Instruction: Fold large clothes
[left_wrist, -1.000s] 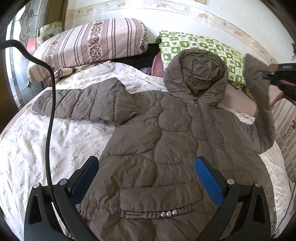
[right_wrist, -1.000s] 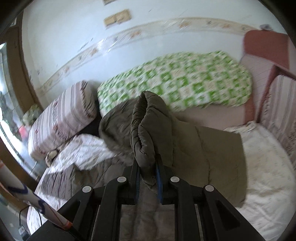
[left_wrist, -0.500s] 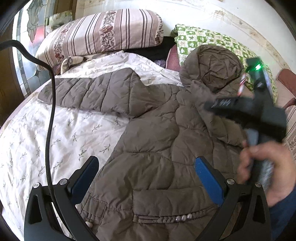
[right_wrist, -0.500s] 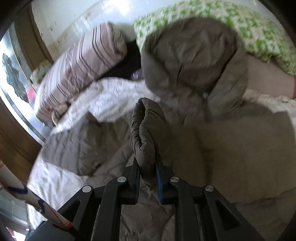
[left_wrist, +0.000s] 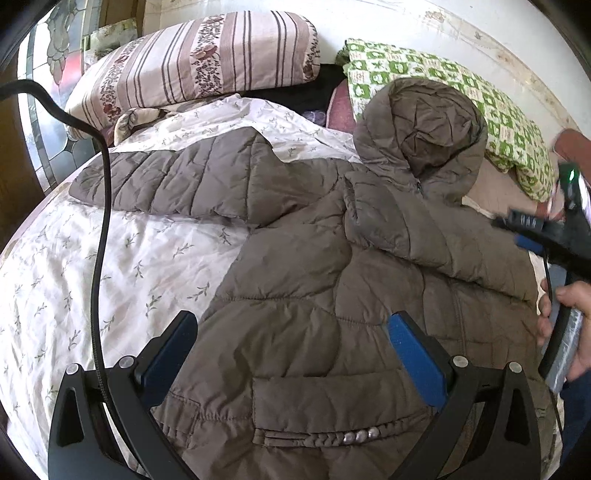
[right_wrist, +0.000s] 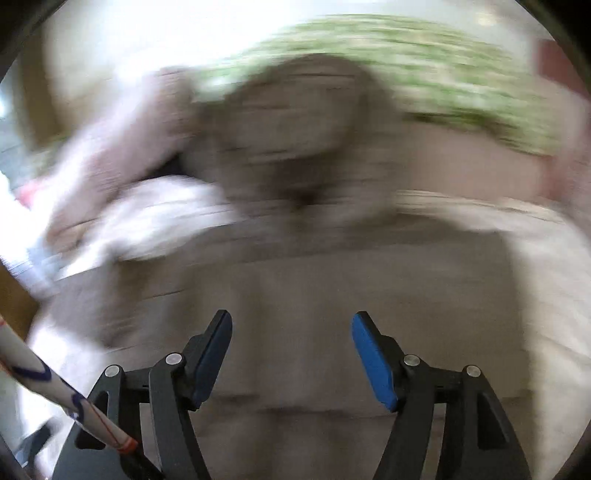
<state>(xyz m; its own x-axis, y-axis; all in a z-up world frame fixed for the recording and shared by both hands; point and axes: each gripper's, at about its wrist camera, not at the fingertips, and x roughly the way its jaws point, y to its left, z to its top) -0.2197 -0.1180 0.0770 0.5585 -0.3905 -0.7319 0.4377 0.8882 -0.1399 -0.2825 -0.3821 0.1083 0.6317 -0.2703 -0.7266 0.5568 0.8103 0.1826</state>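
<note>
Just ahead of the left gripper (left_wrist: 291, 347), wide open and empty, the brown quilted hooded jacket (left_wrist: 332, 280) lies hood-away. Its unfolded sleeve (left_wrist: 173, 181) stretches left; right gripper (right_wrist: 291, 350) is opening, nothing between its 2 pads.

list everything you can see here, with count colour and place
jacket: one, grey-brown, hooded, flat on the bed, one sleeve folded across the chest
bedspread: one, white with a leaf print, under the jacket
striped pillow: one, pink and brown, at the head of the bed
green pillow: one, green and white check, behind the hood
cable: one, black, hanging at left
left gripper: fingers blue, open, above the hem
right gripper: fingers blue, opening, nothing between them
hand: one, at right, on the right gripper's handle
</note>
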